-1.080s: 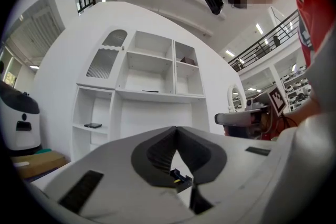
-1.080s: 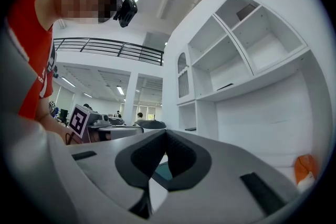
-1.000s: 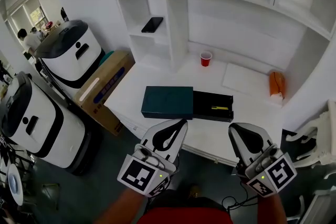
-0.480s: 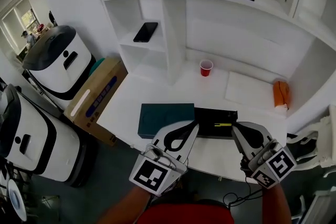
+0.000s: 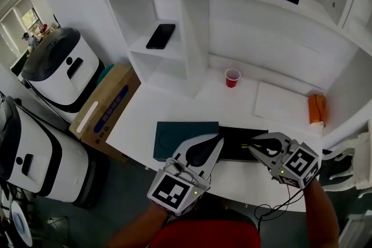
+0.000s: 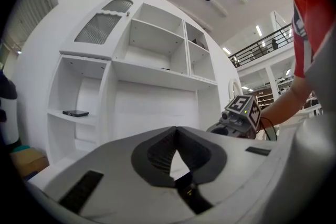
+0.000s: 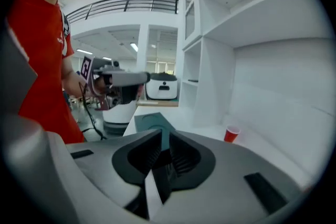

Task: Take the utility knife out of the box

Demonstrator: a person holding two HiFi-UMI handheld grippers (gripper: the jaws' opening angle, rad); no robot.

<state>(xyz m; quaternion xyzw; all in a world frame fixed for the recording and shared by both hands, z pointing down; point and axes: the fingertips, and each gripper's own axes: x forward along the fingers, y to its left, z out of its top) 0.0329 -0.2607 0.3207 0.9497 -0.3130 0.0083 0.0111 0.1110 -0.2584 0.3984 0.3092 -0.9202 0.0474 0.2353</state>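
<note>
White desk carries red cup behind box.

Bright, even, diffuse light throughout. White shelves and desk close to blown out, no hard glare. Soft shadows in the shelf bays and under the desk; floor dim. Daylight from window far left; ceiling strips glow in right gripper view. Head view sharp; dark box holds detail. Gripper views fisheye, black corners, nearest foreground soft.
</note>
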